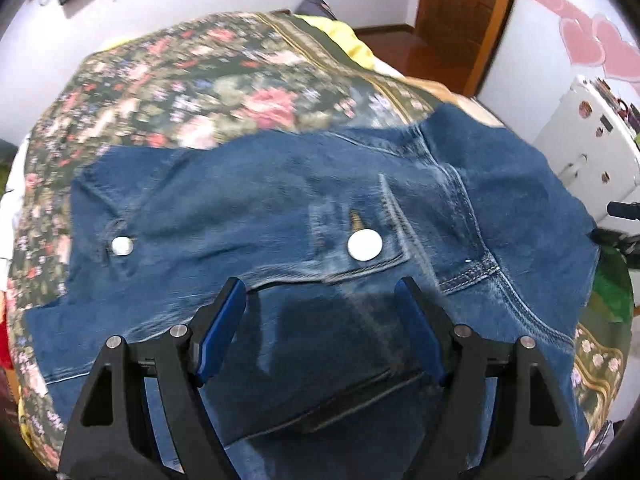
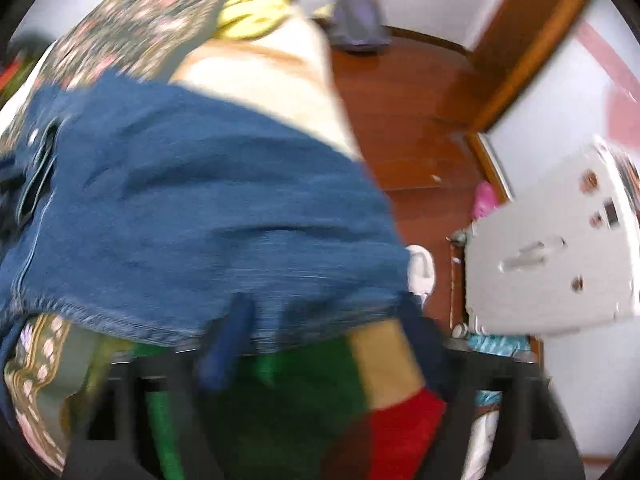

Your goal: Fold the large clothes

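A blue denim jacket [image 1: 280, 208] lies spread on a bed with a dark floral cover [image 1: 180, 76]. It shows two silver buttons [image 1: 364, 245] and a chest pocket flap. My left gripper [image 1: 320, 292] is open and empty, just above the jacket's near part. In the blurred right wrist view the jacket [image 2: 200, 208] fills the left half, with its hem along the bottom. My right gripper [image 2: 324, 320] is open, its blue fingers [image 2: 236, 328] at the hem; I cannot tell if they touch it.
A white cabinet [image 1: 592, 152] stands to the right of the bed; it also shows in the right wrist view [image 2: 560, 252]. Red-brown wooden floor [image 2: 404, 120] and a wooden door [image 1: 464, 4] lie beyond. Green and red cloth [image 2: 320, 400] lies under the right gripper.
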Available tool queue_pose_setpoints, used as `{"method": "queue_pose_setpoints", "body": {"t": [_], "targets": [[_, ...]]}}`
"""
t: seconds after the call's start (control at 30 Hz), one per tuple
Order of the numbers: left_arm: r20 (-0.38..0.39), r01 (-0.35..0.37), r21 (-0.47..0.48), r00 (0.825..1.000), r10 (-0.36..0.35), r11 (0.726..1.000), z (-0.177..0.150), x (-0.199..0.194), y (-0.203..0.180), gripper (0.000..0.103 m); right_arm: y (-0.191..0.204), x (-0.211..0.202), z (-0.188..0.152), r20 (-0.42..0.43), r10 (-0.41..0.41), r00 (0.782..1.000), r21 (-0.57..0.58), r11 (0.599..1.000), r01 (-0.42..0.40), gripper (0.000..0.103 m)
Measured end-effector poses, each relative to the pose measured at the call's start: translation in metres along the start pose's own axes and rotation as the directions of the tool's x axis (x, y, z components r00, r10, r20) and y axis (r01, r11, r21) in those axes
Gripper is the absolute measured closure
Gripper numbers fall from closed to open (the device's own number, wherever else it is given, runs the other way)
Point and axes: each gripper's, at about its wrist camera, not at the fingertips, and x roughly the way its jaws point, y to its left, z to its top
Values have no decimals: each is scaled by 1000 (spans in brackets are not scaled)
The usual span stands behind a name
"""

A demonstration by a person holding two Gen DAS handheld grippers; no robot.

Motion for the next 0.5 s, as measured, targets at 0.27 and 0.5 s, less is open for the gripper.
{"method": "queue_pose_setpoints", "body": {"t": [0.27, 0.5], "targets": [[-23, 36, 36, 999, -35, 999, 17, 15, -24, 26, -70, 25, -13, -35, 312, 949, 387, 880, -275, 20], [52, -19, 103, 999, 14, 994, 14, 0, -37, 26, -69, 60, -6, -2, 371, 929, 504, 802, -320, 27]]}}
